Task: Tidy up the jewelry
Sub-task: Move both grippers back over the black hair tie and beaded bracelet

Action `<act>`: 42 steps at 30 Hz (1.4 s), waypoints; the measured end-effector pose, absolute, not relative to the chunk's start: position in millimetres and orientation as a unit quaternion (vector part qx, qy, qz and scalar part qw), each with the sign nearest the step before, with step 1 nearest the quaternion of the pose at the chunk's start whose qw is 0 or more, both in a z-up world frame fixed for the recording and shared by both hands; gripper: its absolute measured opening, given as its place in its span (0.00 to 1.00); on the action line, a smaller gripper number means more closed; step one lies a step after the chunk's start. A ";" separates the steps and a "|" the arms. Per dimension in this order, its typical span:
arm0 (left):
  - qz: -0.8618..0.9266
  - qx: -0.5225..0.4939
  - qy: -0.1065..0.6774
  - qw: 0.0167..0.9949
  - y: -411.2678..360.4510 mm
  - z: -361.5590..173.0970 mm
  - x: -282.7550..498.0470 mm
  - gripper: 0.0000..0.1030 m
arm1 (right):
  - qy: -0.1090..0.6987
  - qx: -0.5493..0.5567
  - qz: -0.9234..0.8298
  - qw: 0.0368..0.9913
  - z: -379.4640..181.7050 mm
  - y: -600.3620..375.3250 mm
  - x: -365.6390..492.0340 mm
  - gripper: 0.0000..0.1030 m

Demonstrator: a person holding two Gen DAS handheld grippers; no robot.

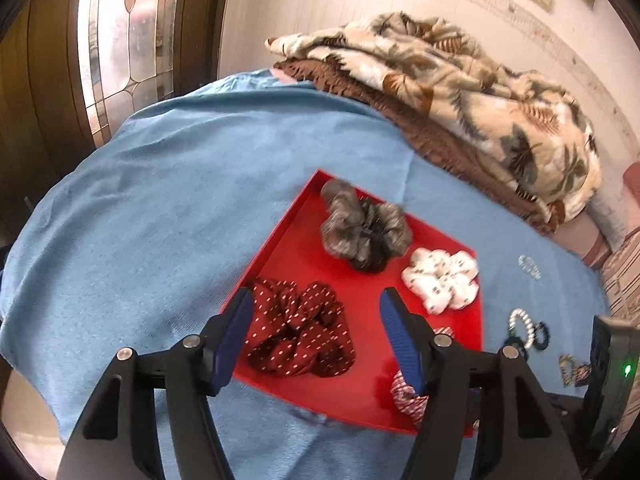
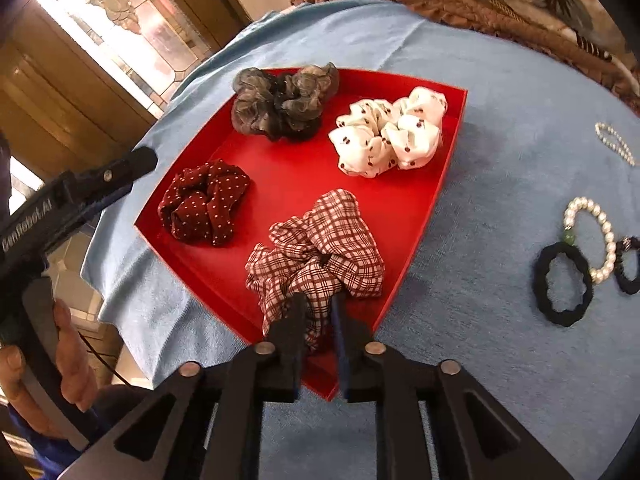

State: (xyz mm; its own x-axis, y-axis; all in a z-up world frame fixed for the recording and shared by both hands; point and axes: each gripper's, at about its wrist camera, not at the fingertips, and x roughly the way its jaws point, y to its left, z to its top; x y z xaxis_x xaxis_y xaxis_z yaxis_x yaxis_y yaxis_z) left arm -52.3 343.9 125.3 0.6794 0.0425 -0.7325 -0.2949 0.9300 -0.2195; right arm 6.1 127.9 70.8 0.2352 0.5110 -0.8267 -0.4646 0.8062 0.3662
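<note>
A red tray (image 2: 412, 216) (image 1: 360, 384) lies on a blue cloth and holds a grey scrunchie (image 2: 282, 102) (image 1: 364, 226), a white dotted scrunchie (image 2: 390, 134) (image 1: 442, 280), a dark red dotted scrunchie (image 2: 204, 204) (image 1: 300, 330) and a red plaid scrunchie (image 2: 320, 252) (image 1: 406, 398). My right gripper (image 2: 316, 310) is shut on the near edge of the plaid scrunchie, which rests in the tray's near corner. My left gripper (image 1: 316, 328) is open and empty above the dark red scrunchie.
On the cloth (image 2: 500, 100) right of the tray lie a pearl bracelet (image 2: 600, 236), a black hair tie (image 2: 564, 284), another dark tie (image 2: 630, 268) and a small bead bracelet (image 2: 614, 142). Folded blankets (image 1: 460, 92) are stacked at the back. A stained-glass door (image 1: 120, 40) stands at left.
</note>
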 end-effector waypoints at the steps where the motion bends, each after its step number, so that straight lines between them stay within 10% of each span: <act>1: 0.093 -0.165 0.383 0.904 344.1 127.7 -52.9 0.62 | 0.529 0.024 0.314 0.788 73.6 127.9 4.0 0.36; 6: 0.099 -0.137 0.350 0.921 328.6 139.8 -55.5 0.63 | 0.490 0.012 0.302 0.818 90.2 94.3 -17.7 0.53; 20: -0.033 -0.051 0.382 0.922 186.7 136.7 -50.8 0.64 | 0.510 0.083 0.113 0.849 59.2 -120.7 -37.7 0.53; 36: -0.097 -0.017 0.439 0.893 99.5 68.2 21.3 0.63 | 0.493 0.115 0.094 0.857 48.2 -130.6 43.1 0.53; 42: -0.106 -0.012 0.463 0.880 97.8 42.1 37.8 0.41 | 0.499 0.117 0.090 0.854 37.6 -125.9 68.3 0.53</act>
